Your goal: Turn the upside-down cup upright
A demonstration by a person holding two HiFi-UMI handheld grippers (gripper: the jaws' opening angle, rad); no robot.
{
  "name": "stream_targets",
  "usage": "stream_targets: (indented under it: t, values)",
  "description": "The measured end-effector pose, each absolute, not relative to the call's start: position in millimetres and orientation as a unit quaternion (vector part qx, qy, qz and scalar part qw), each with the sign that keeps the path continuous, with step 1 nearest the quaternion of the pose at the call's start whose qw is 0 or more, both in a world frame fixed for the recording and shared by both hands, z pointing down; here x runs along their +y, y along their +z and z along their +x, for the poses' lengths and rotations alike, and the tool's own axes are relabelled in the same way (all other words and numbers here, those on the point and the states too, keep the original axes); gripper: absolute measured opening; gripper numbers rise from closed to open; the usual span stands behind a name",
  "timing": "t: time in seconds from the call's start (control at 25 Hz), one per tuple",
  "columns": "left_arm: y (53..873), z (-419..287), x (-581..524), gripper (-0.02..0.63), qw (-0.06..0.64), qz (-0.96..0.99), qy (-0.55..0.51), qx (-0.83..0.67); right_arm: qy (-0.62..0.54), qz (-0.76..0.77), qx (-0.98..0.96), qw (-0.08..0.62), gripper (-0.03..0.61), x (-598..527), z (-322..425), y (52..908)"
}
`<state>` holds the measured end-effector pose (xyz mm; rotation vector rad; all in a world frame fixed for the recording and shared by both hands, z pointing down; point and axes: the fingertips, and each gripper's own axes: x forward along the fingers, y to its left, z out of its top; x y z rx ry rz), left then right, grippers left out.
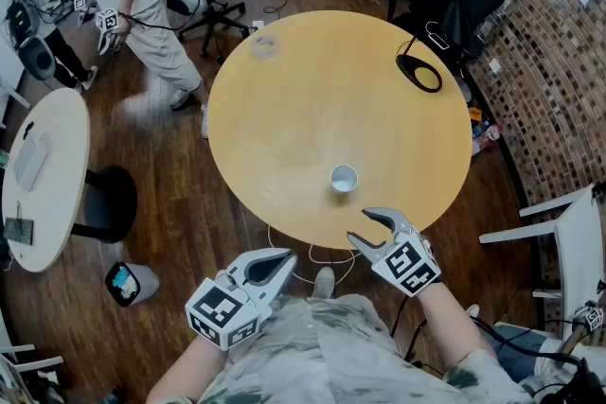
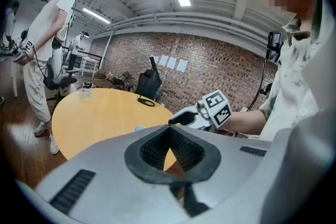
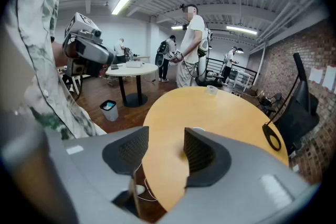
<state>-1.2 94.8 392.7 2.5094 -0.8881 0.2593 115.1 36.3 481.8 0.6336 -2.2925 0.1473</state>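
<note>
Whole cup [image 1: 343, 178]: head view only

The right gripper [image 3: 166, 138], jaws apart and empty, hangs over the edge of the table [image 3: 226, 113].

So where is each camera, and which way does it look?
Head view: on the head, looking down at the table and cup; left gripper, right gripper, shirt show.
Left gripper view: on the left gripper, facing across the table to the brick wall; its shut jaws, right gripper show.
Right gripper view: on the right gripper, facing across the table; its open jaws, shirt show.
Shared: all see the table.
</note>
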Motion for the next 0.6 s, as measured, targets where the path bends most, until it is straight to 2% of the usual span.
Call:
stream_targets:
  t: [0.32,0.6]
  values:
    - [398,-40,34,0.006,0.227,0.923,0.098,-0.295,0.035,0.206,-0.844,0.495,0.292,-55,99,544]
    - [410,-82,7,0.006,0.231,0.919,0.089,-0.308,0.048,0.131,-0.789,0.599,0.346,-86,91,599]
